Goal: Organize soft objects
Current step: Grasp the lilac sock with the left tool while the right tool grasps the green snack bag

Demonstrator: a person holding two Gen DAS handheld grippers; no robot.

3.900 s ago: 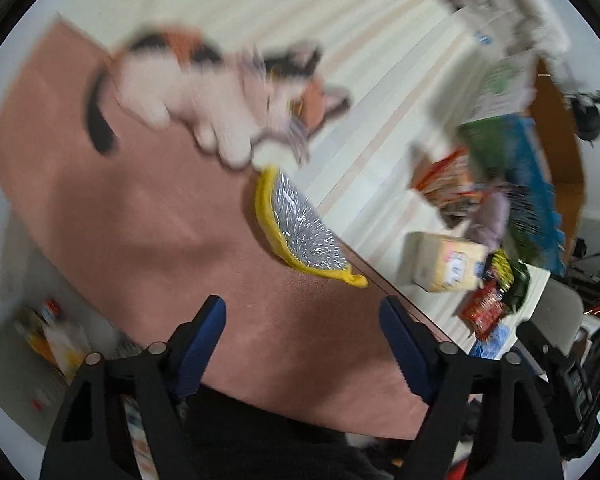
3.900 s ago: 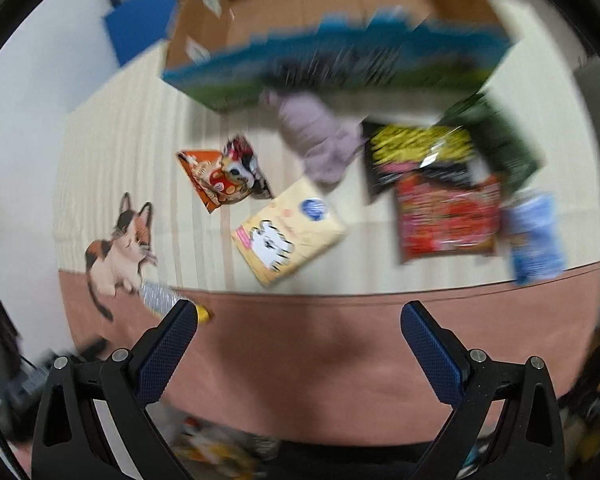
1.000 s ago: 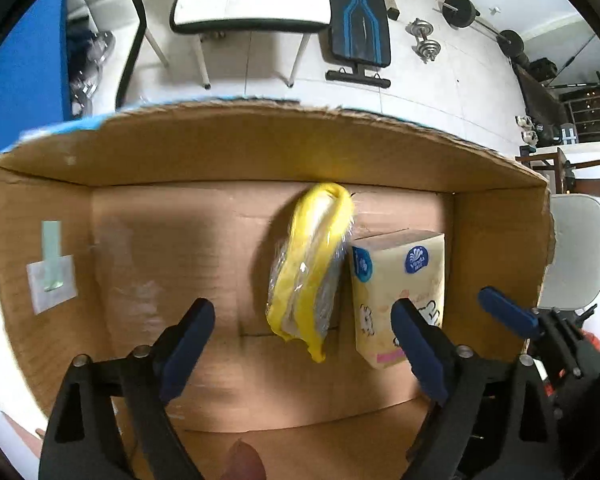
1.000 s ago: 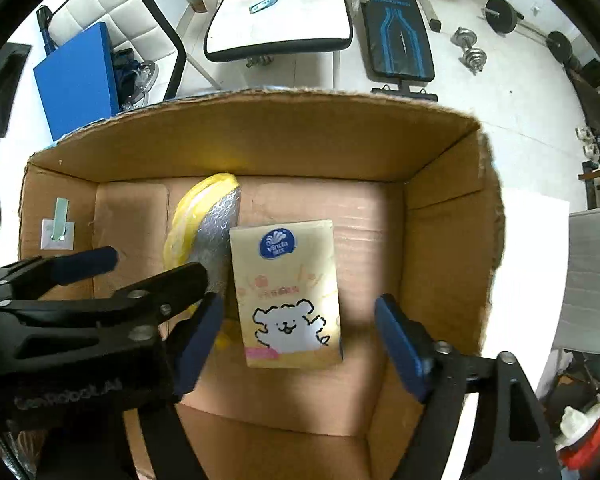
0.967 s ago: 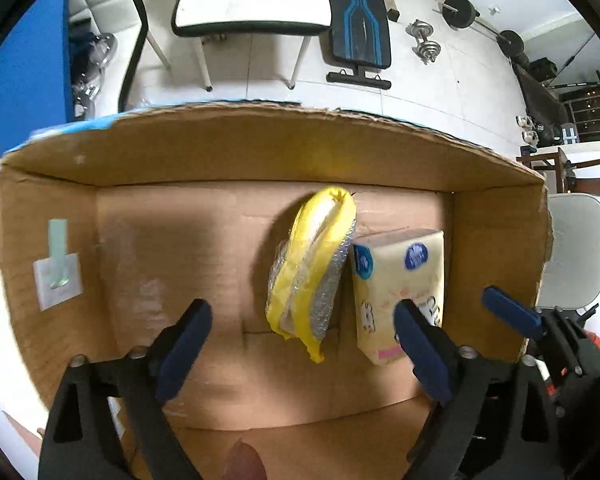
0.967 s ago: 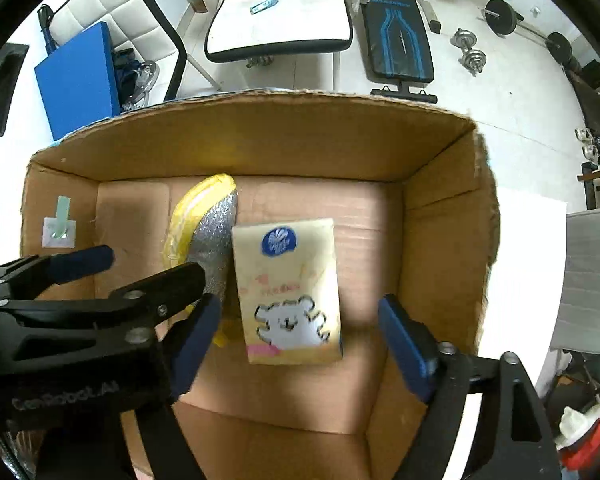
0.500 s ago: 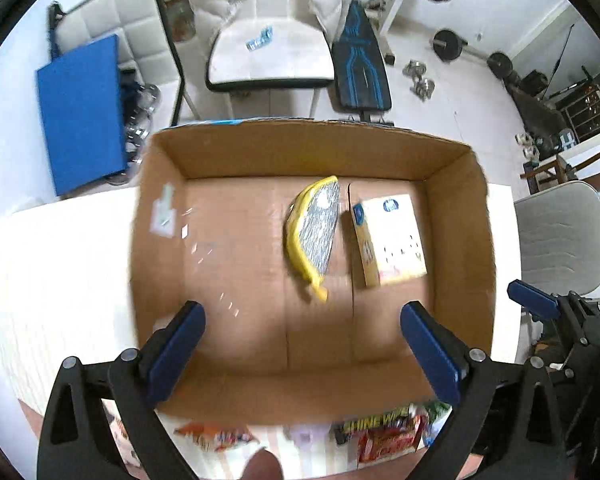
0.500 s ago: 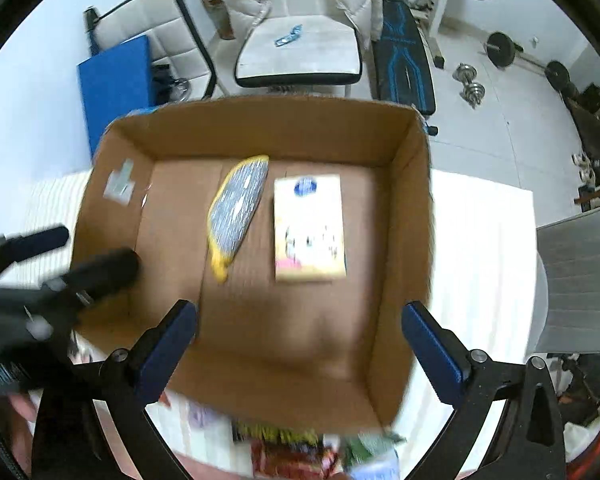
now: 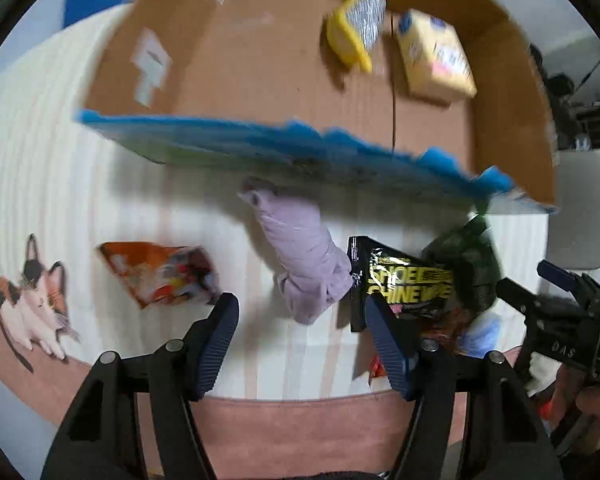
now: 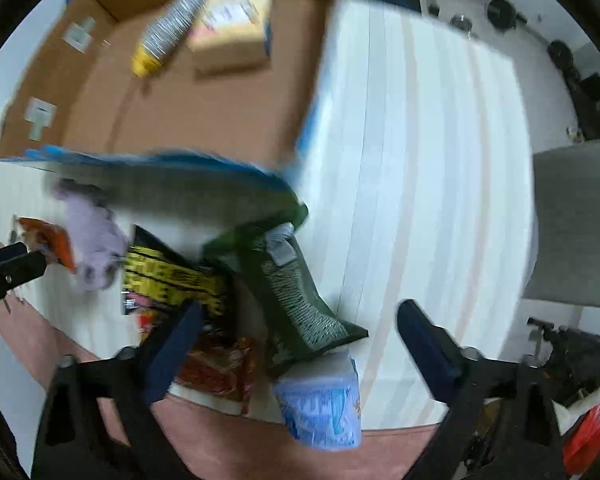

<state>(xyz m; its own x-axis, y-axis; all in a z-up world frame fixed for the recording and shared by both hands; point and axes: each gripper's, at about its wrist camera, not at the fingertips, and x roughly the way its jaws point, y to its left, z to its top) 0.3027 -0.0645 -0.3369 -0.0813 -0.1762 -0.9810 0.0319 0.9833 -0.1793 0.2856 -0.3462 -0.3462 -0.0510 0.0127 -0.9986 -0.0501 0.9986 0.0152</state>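
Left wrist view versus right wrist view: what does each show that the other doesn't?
Only the left wrist view shows the cat toy. Only the right wrist view shows the pale blue packet. Both show the cardboard box holding the yellow sponge and tissue pack, the lilac cloth, the black-and-yellow snack bag and both open tools.

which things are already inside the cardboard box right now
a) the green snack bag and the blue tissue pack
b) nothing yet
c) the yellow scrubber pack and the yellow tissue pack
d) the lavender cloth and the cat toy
c: the yellow scrubber pack and the yellow tissue pack lie side by side on the floor of the cardboard box, while the lavender cloth is on the table outside it.
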